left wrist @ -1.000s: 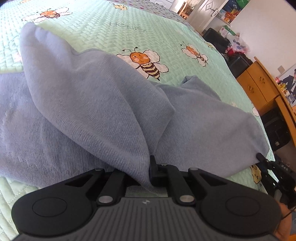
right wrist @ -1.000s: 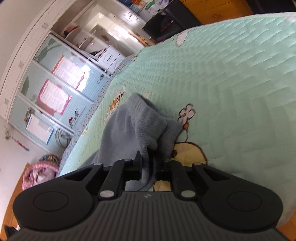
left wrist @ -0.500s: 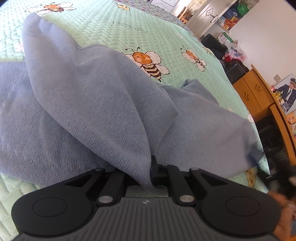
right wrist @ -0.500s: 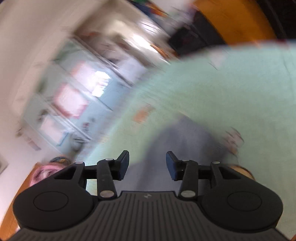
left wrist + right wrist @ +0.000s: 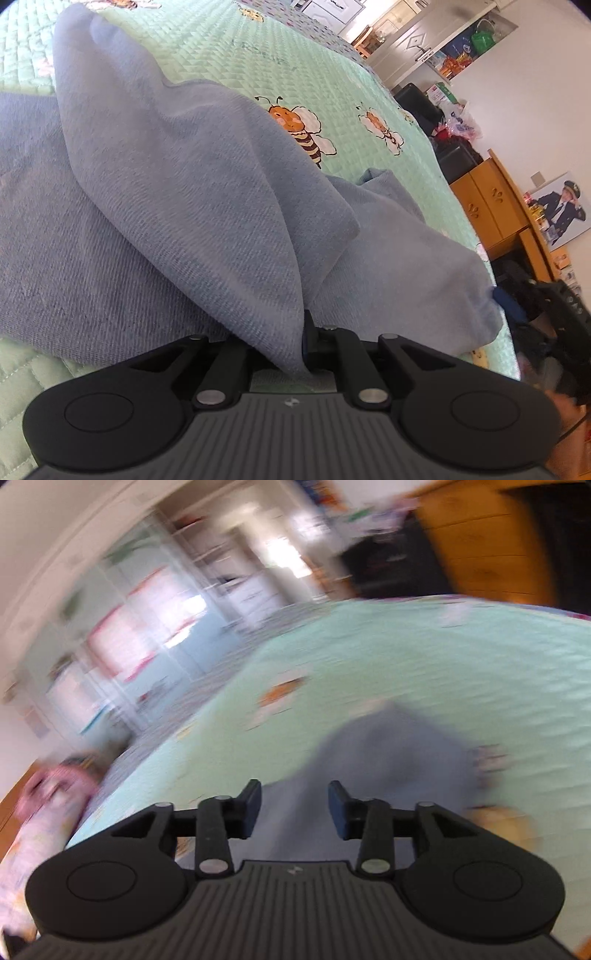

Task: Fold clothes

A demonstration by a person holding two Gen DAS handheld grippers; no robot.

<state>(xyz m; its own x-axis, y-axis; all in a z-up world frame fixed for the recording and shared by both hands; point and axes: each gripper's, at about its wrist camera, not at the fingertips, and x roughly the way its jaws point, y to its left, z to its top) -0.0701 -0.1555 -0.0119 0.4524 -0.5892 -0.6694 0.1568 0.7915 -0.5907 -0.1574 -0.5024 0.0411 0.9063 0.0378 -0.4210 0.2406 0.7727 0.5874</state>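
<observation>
A grey-blue garment (image 5: 184, 206) lies spread over a green quilted bedspread (image 5: 229, 62) printed with bees. My left gripper (image 5: 304, 339) is shut on a fold of this garment, and the cloth rises in a ridge from its jaws. In the blurred right wrist view the same garment (image 5: 399, 753) lies on the bedspread (image 5: 461, 657) ahead. My right gripper (image 5: 294, 805) hovers above it with its jaws opening and nothing between them. The right gripper (image 5: 561, 317) also shows at the far right edge of the left wrist view, dark and blurred.
Orange wooden cabinets (image 5: 484, 199) stand beyond the bed's right edge, with dark bags and clutter (image 5: 443, 122) behind them. White wardrobes with pink panels (image 5: 147, 602) line the far wall. A pink bundle (image 5: 51, 790) sits at the left of the bed.
My right gripper let go of the garment's edge, opened and lifted away from it. The left gripper kept its grip and tilted slightly.
</observation>
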